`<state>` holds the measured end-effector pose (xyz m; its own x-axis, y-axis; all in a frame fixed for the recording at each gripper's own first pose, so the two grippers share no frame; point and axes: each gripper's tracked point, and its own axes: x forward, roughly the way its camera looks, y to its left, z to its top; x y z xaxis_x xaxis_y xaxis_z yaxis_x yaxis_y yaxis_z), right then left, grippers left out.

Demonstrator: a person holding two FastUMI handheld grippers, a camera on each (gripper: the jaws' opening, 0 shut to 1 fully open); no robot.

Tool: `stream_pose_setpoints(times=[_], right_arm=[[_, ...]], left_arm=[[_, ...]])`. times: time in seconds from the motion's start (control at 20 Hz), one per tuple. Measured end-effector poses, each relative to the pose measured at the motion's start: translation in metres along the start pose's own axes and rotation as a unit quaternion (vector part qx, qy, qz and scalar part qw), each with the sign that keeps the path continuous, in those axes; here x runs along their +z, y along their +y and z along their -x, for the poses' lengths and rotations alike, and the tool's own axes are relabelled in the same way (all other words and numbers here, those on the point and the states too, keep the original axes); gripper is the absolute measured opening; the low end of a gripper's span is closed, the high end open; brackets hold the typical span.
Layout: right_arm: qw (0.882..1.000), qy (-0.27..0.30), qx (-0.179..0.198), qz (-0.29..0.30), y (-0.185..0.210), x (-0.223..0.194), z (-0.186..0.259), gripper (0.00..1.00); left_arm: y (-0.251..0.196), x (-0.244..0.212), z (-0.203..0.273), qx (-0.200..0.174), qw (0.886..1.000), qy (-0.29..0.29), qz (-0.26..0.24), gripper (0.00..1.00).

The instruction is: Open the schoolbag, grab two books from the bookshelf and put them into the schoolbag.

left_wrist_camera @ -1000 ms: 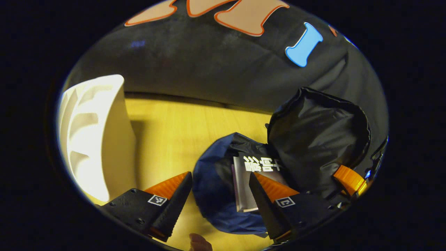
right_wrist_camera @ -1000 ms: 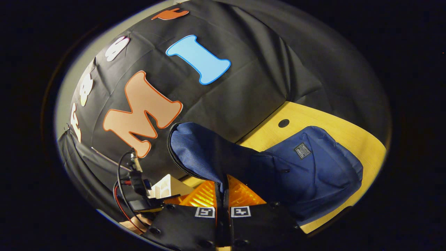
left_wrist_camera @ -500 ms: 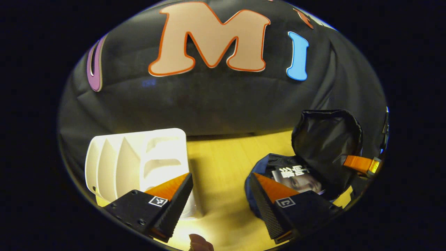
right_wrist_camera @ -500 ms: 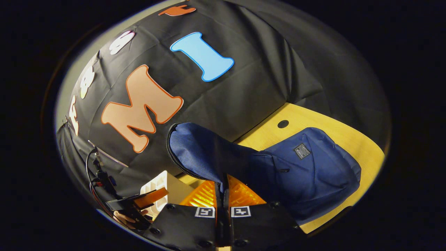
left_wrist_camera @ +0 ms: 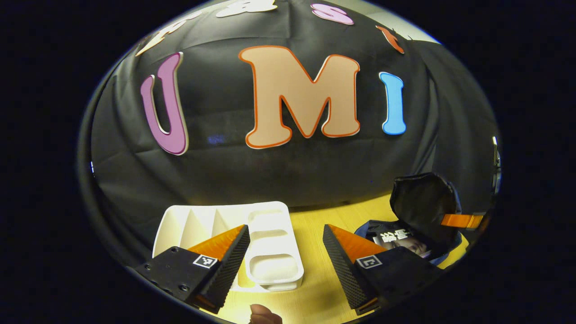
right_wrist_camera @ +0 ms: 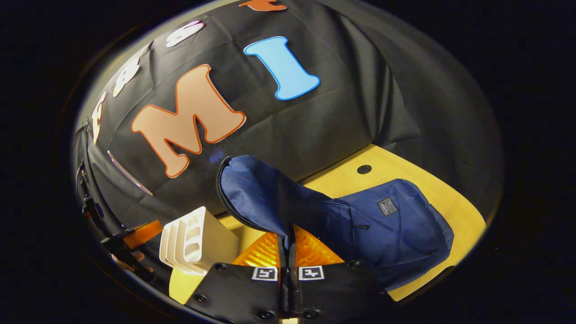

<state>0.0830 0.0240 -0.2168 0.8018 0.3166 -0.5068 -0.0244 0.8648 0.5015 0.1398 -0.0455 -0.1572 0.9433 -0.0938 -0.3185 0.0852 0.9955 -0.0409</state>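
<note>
Since 1 s ago the left tool [left_wrist_camera: 285,252] has pulled back and up from the schoolbag [left_wrist_camera: 407,234]; bag now sits small at lower right of the left gripper view, white bookshelf [left_wrist_camera: 252,243] has come to centre, just beyond the fingertips. Left tool's jaws are spread wide, nothing between them; bare worktop [left_wrist_camera: 315,225] shows in the gap, w/ open room between shelf and bag.

Right gripper view is nearly unchanged: right tool [right_wrist_camera: 288,245] is pressed together, pinching the bag's flap [right_wrist_camera: 256,193] and holding it lifted. Left tool [right_wrist_camera: 135,234] shows at lower left there, beside the shelf [right_wrist_camera: 193,243].

Bookshelf: smooth white plastic, rounded corners, slanted dividers, oval cut-outs on the end panel; slots look empty. Bag: navy woven fabric outside, shiny black lining [left_wrist_camera: 423,198] inside the raised flap, zip teeth along the flap edge. A book [left_wrist_camera: 402,240] lies in the open mouth, cover up, w/ white characters on a dark cover, too small to read. Small dark label patch [right_wrist_camera: 387,206] on the bag front, not legible.

Worktop is light wood-grain, w/ a round dark hole [right_wrist_camera: 364,169] near its far edge, past the bag. Black cloth wall is close behind both bag and shelf.
</note>
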Motion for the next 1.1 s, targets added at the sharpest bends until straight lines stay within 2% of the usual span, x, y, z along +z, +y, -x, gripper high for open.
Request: stream_pose_setpoints(times=[0.15, 0.2, 0.4, 0.85, 1.1], right_arm=[[1.0, -0.007, -0.004, 0.024, 0.006, -0.003, 0.003, 0.06], [1.0, -0.008, 0.007, 0.026, 0.012, -0.004, -0.001, 0.24], [0.997, -0.017, 0.007, 0.072, 0.032, -0.012, 0.006, 0.98], [0.983, -0.06, 0.037, 0.168, 0.088, 0.0, 0.05, 1.0], [0.978, -0.09, 0.044, 0.183, 0.107, 0.01, 0.076, 0.99]], left_arm=[[0.012, 0.005, 0.016, 0.014, 1.0, -0.013, 0.011, 0.95], [0.014, 0.006, 0.021, 0.016, 1.0, -0.017, 0.013, 0.94], [0.019, 0.012, 0.045, 0.028, 0.999, -0.032, 0.012, 0.95], [0.036, 0.018, 0.085, 0.043, 0.997, -0.054, 0.028, 0.94], [0.04, 0.016, 0.107, 0.047, 0.996, -0.06, 0.034, 0.95]])
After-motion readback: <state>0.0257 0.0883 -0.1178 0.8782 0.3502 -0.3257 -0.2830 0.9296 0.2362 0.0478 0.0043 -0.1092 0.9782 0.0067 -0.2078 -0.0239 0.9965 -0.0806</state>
